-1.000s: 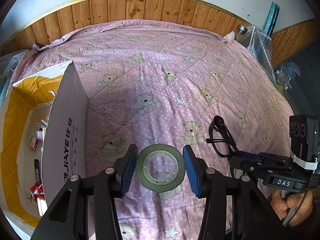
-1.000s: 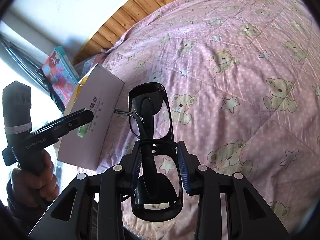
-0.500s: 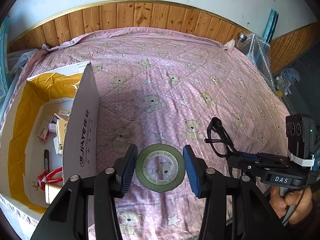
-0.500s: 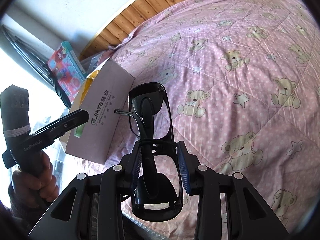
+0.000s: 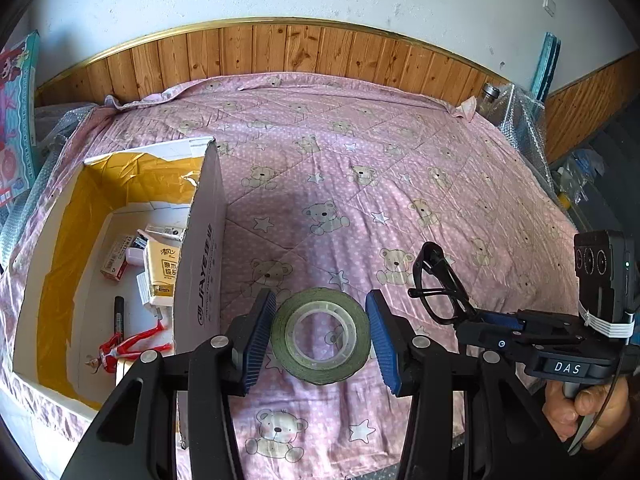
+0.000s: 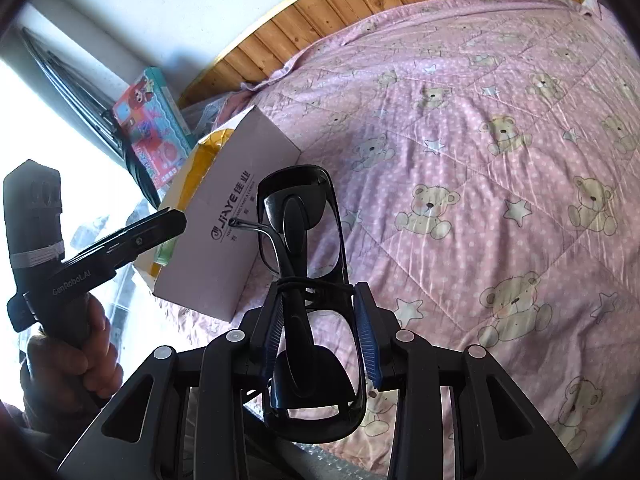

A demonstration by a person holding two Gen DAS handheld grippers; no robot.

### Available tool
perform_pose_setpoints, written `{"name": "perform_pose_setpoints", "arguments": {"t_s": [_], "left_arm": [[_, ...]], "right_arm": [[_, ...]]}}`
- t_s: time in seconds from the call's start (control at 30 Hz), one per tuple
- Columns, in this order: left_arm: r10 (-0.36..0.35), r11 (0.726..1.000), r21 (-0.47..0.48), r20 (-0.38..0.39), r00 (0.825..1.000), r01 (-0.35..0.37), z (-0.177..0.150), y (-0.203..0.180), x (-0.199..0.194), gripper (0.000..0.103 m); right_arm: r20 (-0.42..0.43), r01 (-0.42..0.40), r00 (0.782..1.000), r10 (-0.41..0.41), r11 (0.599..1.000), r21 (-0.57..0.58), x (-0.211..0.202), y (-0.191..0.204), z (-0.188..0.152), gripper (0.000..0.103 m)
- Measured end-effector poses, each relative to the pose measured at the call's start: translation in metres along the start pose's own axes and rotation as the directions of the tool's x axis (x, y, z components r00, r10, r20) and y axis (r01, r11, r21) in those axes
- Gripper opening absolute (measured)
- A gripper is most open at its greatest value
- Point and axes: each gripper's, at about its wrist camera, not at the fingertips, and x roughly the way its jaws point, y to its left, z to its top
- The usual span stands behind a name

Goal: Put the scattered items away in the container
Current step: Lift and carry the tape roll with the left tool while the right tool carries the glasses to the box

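Observation:
My left gripper (image 5: 320, 338) is shut on a roll of green tape (image 5: 320, 368), held above the pink bear-print bedspread (image 5: 360, 184) just right of the box. The white cardboard box (image 5: 200, 264) with yellow lining stands open at the left and holds a tissue pack (image 5: 162, 268), a black marker (image 5: 119, 316), a red figure (image 5: 128, 348) and small cartons. My right gripper (image 6: 318, 332) is shut on folded black glasses (image 6: 296, 200), which stick out past its fingers. From the left wrist the glasses (image 5: 434, 258) and right gripper (image 5: 492, 320) hang to the tape's right. The box (image 6: 240, 232) lies ahead-left of the glasses.
A colourful toy carton (image 5: 16, 120) leans by the window left of the box. A glass jar (image 5: 490, 96) and bubble wrap sit at the bed's far right corner. Wooden panelling (image 5: 300, 52) backs the bed. A hand (image 6: 76, 344) grips the left tool.
Both wrist views have pulled up and back, so more of the box's inside and the wall show. The tape and glasses stay clamped in the same place between their pads.

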Motion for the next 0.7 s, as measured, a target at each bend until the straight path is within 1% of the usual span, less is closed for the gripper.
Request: {"name": "perform_pose_setpoints", "arguments": {"t_s": [0.4,0.7], "left_arm": [[0.001,1.000,-0.030,0.036,0.999,0.000,0.002,0.011,-0.017,0.048],[0.011,0.998,-0.069,0.063,0.998,-0.007,0.002,0.031,-0.029,0.048]], "right_arm": [[-0.009,-0.020,1.000,0.020,0.997,-0.072,0.004,0.033,0.008,0.036],[-0.014,-0.040,0.999,0.038,0.991,-0.131,0.008,0.060,0.017,0.036]]}}
